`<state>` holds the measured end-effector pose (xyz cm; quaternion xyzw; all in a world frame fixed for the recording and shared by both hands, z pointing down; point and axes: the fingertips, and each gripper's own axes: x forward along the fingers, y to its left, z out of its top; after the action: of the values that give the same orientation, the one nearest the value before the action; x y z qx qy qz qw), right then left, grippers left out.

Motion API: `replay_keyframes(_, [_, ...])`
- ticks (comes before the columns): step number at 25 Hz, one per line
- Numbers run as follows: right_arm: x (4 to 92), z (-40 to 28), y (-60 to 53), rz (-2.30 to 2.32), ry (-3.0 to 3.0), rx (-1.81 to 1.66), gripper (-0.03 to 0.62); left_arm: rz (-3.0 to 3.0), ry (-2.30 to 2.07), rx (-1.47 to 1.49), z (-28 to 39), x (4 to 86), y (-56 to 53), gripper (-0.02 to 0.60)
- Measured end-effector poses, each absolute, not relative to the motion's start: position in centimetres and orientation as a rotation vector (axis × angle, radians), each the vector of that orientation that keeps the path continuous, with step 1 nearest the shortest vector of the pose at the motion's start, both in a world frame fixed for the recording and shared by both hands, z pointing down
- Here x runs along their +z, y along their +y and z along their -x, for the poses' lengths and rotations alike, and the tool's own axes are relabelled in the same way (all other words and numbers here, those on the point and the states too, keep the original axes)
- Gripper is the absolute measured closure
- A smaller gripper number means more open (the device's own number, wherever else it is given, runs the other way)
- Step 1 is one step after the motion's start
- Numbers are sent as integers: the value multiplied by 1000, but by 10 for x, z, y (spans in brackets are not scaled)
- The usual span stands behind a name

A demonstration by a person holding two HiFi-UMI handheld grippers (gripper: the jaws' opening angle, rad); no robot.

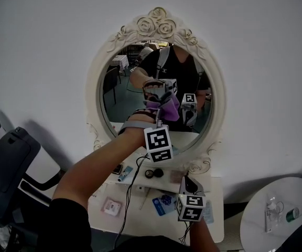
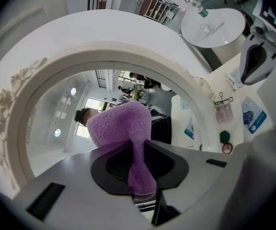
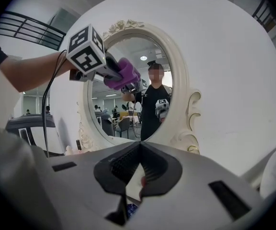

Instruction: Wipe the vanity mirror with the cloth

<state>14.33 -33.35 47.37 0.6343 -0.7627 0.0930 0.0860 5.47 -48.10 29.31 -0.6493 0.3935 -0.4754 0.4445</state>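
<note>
Pinching the purple cloth (image 2: 123,123) in my left tool (image 2: 139,150), its front wad against the vanity mirror (image 1: 125,96); right tool (image 3: 139,147) hangs lower, jaws pressed together, empty.

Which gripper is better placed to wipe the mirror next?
Left. The left gripper is shut on the fluffy purple cloth, up at the oval cream-framed mirror; the right gripper sits low by the white table, holding no cloth.

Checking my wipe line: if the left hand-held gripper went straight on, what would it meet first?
The mirror: the cloth clamped in the left hand-held gripper leads, and looks at or nearly on the glass, though depth is unclear.
</note>
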Motion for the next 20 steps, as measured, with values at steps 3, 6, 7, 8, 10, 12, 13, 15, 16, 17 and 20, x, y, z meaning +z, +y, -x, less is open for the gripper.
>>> replay_keyframes(3, [473,-149,-332,-1910,-2269,275,591,1650,893,-1241,-64,344,-480,508])
replay_keyframes(6, [473,-153,-329,-1927,-2269,280,591,1681,823,-1297,-68,387,-479,509])
replay_keyframes(7, [473,-154,-328,-1931,-2265,283,591,1691,808,-1310,-69,399,-479,509])
replay_keyframes(8, [475,-156,-327,-1934,-2259,288,591,1699,794,-1323,-71,410,-479,509])
replay_keyframes(10, [478,-160,-324,-1937,-2244,299,591,1714,765,-1348,-73,431,-478,509])
replay_keyframes(12, [482,-163,-321,-1942,-2230,309,591,1706,740,-1364,-75,448,-477,509])
replay_keyframes(13, [484,-164,-320,-1945,-2225,314,591,1699,731,-1371,-75,456,-477,509])
replay_keyframes(15, [487,-166,-319,-1948,-2214,324,591,1703,722,-1381,-76,470,-478,509])
replay_keyframes(16, [489,-167,-318,-1947,-2209,330,591,1707,716,-1386,-76,477,-478,508])
replay_keyframes(17, [492,-167,-317,-1946,-2204,336,591,1707,708,-1394,-77,484,-478,509])
replay_keyframes(20, [497,-168,-315,-1946,-2194,351,591,1699,683,-1418,-78,497,-478,509])
